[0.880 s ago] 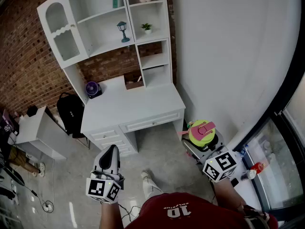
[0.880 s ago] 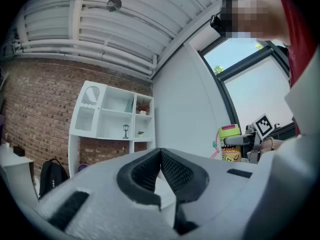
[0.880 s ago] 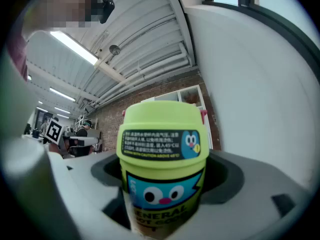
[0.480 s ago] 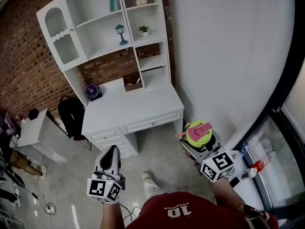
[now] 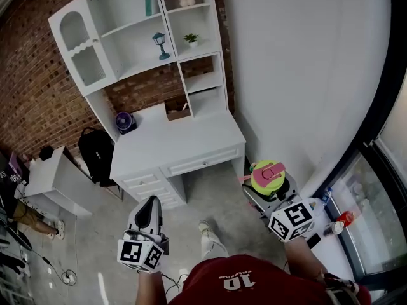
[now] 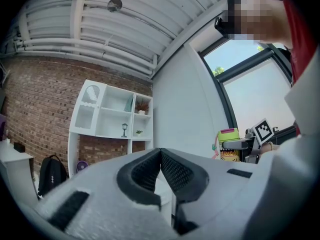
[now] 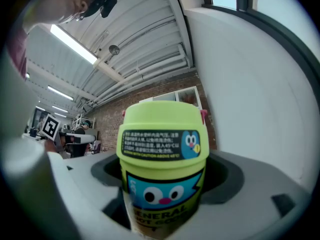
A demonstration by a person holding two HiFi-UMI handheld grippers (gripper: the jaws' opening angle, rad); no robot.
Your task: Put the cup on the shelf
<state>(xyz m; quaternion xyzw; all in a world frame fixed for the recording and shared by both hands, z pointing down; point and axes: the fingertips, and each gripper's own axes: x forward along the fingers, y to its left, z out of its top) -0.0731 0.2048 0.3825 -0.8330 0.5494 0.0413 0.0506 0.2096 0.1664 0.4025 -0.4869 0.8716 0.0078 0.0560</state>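
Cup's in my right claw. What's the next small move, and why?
Probably step forward toward the shelf: the right claw grips the cup upright, but the shelf sits atop the desk, too far off to reach.

The cup (image 7: 162, 169) is smooth, glossy lime plastic; the shelf (image 5: 121, 11) smooth white-painted wood; the wall (image 5: 32, 94) rough red brick.

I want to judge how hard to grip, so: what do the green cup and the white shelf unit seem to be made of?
The green cup: probably plastic, smooth, slightly glossy; it shows moulded edges and printed cartoon artwork. The white shelf unit: likely painted wood or board, matte; flat panels, even white coat, no grain visible.
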